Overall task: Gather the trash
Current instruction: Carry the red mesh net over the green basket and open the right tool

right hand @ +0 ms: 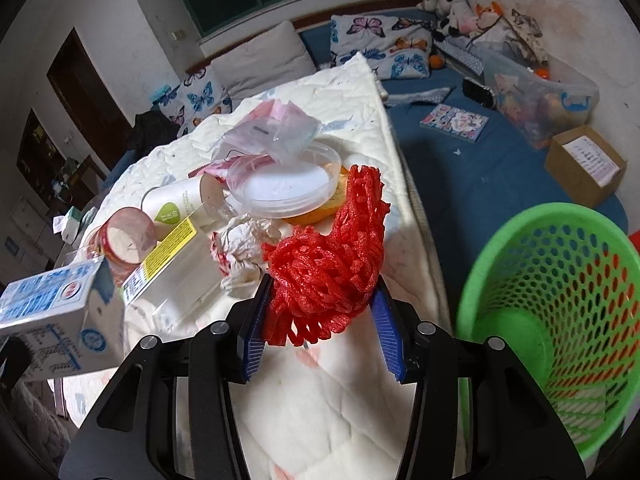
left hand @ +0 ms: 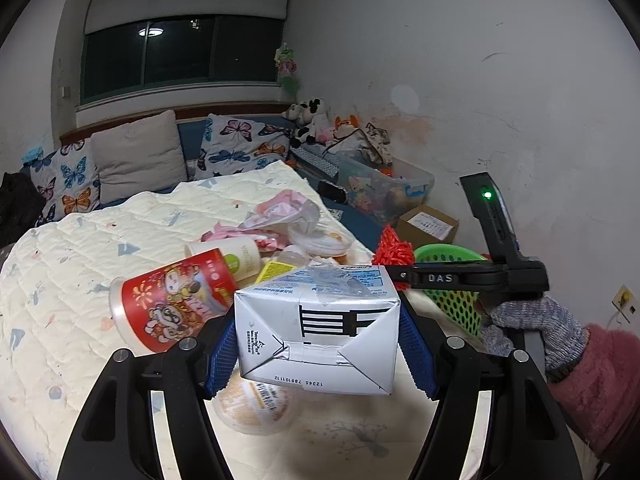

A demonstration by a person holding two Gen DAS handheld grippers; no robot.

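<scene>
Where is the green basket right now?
In the right wrist view the green basket stands at the right, beside the bed's quilt, just right of the red foam net held in the right gripper.

Cream quilted bedcover (right hand: 360,92) carries trash heap. Red printed cup (left hand: 168,304) on its side, left; white paper cup (left hand: 236,258) on its side just beyond it. Clear box with yellow label (right hand: 168,268) beside them. Crumpled tissue (right hand: 244,256) near centre. Clear plastic lid (right hand: 288,188) over orange bowl, farther back. Pink-and-clear wrappers (right hand: 272,128) farthest. Round printed lid (left hand: 252,408) nearest.
</scene>
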